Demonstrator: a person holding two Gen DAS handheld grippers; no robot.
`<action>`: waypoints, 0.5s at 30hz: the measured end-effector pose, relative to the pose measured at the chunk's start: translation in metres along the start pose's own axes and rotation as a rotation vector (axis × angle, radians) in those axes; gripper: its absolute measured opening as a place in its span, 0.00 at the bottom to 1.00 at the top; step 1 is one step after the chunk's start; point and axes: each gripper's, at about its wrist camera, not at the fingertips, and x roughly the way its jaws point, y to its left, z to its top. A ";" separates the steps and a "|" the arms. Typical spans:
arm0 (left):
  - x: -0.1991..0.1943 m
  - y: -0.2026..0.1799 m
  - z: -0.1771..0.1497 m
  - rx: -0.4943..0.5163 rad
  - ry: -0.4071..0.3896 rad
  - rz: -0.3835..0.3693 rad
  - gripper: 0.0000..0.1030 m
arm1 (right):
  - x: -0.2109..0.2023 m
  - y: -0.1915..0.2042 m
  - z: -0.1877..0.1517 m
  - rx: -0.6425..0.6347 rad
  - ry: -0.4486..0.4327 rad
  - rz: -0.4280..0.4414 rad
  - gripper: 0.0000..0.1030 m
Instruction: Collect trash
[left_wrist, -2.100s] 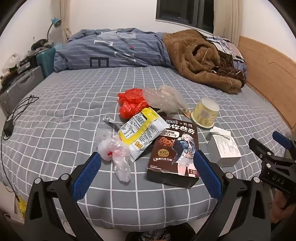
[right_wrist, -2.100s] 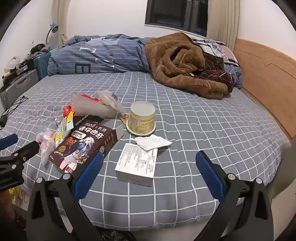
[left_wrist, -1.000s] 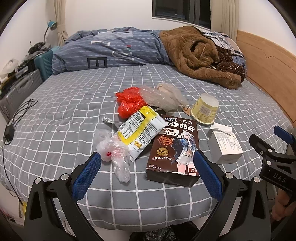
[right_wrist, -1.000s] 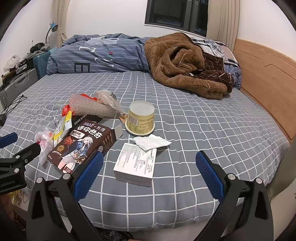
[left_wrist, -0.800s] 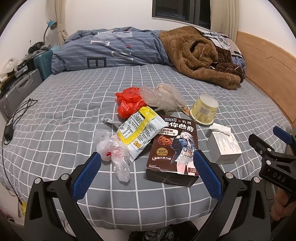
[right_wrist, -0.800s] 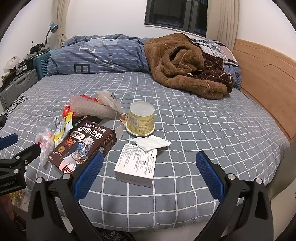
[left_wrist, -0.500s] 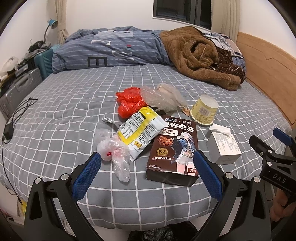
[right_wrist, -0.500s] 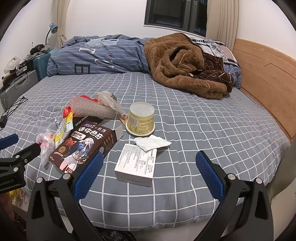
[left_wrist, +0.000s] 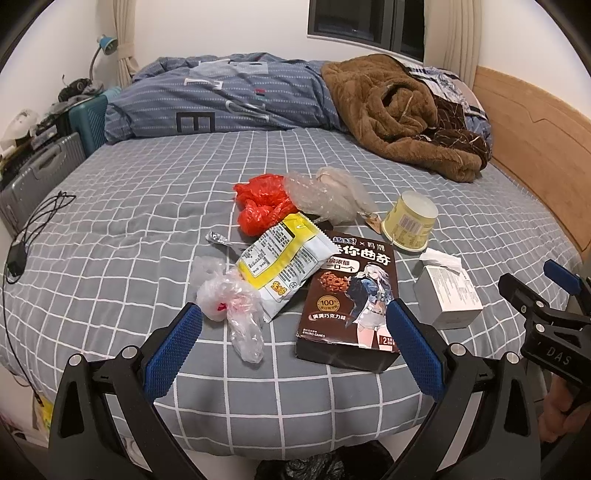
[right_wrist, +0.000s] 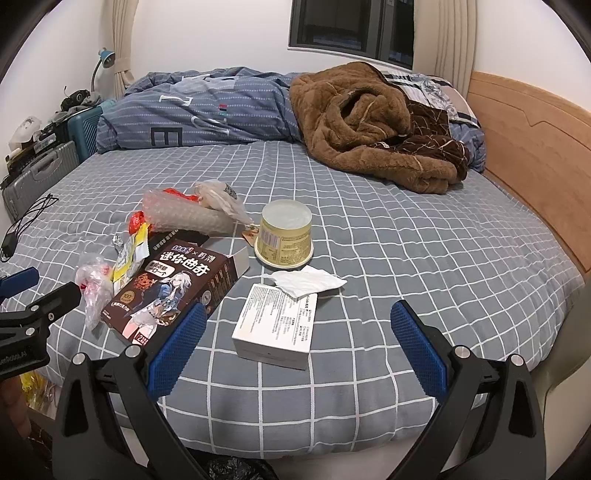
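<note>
Bedroom scene at the outset of trash collection: nothing is yet grasped. The left gripper (left_wrist: 293, 341) hangs spread wide and empty over the near edge of the bed (left_wrist: 147, 206), its blue pads framing a clear plastic bag (left_wrist: 232, 306) and the near end of a dark cookie box (left_wrist: 351, 295). The right gripper (right_wrist: 295, 347), likewise wide apart and empty, frames a white carton (right_wrist: 277, 325) on which a crumpled tissue (right_wrist: 306, 282) partly rests. Farther in lie a yellow snack wrapper (left_wrist: 280, 266) overlapping the cookie box, a red plastic bag (left_wrist: 264, 208), a wad of bubble wrap (left_wrist: 325, 197) and an upturned yellow cup (left_wrist: 408, 223); all sit clustered, several touching. A dark bin bag (left_wrist: 317, 467) shows below the bed edge, between the grippers and the mattress, and is probably the receptacle. The step in hand is judged to be the approach and choice of a first item. The next move calls for lowering one gripper over a near piece, the carton or the clear bag, closing across its narrow dimension, then carrying it back to the bin bag.
</note>
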 end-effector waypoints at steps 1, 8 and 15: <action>0.000 0.000 0.000 0.000 0.000 0.001 0.95 | 0.000 0.000 0.000 0.001 0.000 0.000 0.93; 0.001 0.001 0.000 -0.001 0.001 0.001 0.95 | -0.001 0.000 0.000 0.001 -0.001 -0.001 0.93; 0.001 0.001 0.000 -0.001 0.002 0.002 0.95 | -0.001 0.000 0.000 -0.001 -0.002 -0.004 0.93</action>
